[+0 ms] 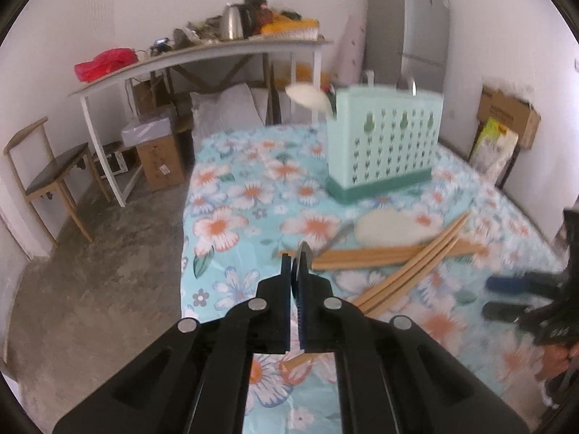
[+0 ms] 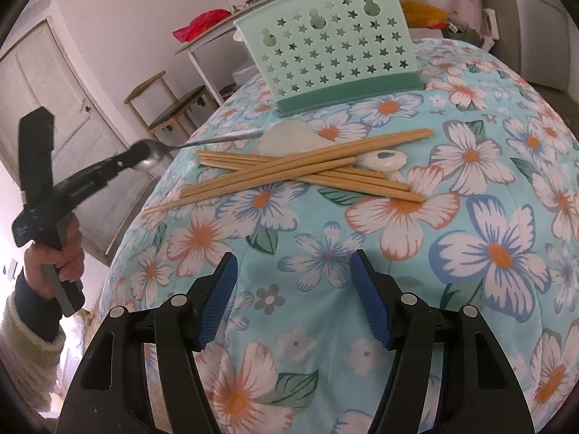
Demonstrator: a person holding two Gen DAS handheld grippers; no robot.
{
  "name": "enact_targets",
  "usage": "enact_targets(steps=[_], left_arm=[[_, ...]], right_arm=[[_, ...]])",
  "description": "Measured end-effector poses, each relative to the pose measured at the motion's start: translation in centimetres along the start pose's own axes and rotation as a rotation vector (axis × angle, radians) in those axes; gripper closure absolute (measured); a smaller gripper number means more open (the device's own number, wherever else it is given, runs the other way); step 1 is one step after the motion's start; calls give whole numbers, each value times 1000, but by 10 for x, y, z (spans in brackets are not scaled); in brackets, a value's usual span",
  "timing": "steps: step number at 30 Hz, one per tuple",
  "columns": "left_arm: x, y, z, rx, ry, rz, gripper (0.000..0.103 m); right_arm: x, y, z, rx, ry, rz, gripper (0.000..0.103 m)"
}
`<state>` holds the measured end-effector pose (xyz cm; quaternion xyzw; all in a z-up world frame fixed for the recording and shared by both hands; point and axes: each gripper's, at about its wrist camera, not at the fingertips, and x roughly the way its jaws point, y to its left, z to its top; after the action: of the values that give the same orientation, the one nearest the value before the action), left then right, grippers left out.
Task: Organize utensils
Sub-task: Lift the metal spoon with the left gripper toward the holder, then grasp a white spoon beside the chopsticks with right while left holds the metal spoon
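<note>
My left gripper (image 1: 296,264) is shut on a metal spoon (image 1: 334,240), lifted off the floral bedspread (image 1: 253,195). From the right wrist view the left gripper (image 2: 139,153) pinches the metal spoon (image 2: 159,153) at its bowl, and the handle points right. Several wooden chopsticks (image 2: 289,170) lie crossed on the bedspread (image 2: 452,217), over a white ceramic spoon (image 2: 385,161) and beside a pale spoon (image 2: 289,137). A mint green utensil holder (image 2: 336,50) stands behind them. It holds a white spoon (image 1: 307,96). My right gripper (image 2: 294,264) hangs open over bare cloth.
The bed's left edge drops to a concrete floor (image 1: 108,253). Beyond it are a wooden chair (image 1: 47,177), a cluttered white table (image 1: 202,58) and cardboard boxes (image 1: 159,162). A grey fridge (image 1: 409,25) stands behind the holder. A hand (image 2: 54,260) grips the left tool.
</note>
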<state>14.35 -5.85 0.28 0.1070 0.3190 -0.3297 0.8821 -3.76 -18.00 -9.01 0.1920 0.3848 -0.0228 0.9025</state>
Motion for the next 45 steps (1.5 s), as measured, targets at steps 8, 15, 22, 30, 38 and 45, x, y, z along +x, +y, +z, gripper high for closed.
enact_targets(steps=[8,15,22,30,38,45], left_arm=[[-24,15,9,-140,-65,0,101],[-20,23,2,-179,-73,18,101],[-15,33,-6,-210,-65,3,101],[-14,41,-9,-235,-63,-9,101],[-15,43,-10,-238,-62,-12,101],[-15,44,-10,-243,-61,-14,101]], right_arm=[[-23,0,65,-97,-38,109,52],[45,-14,137,-90,156,245,52],[114,-43,157,-3,367,244,52],[112,-29,157,-33,437,303,73],[80,4,156,-210,406,271,85],[90,46,153,-424,360,128,87]])
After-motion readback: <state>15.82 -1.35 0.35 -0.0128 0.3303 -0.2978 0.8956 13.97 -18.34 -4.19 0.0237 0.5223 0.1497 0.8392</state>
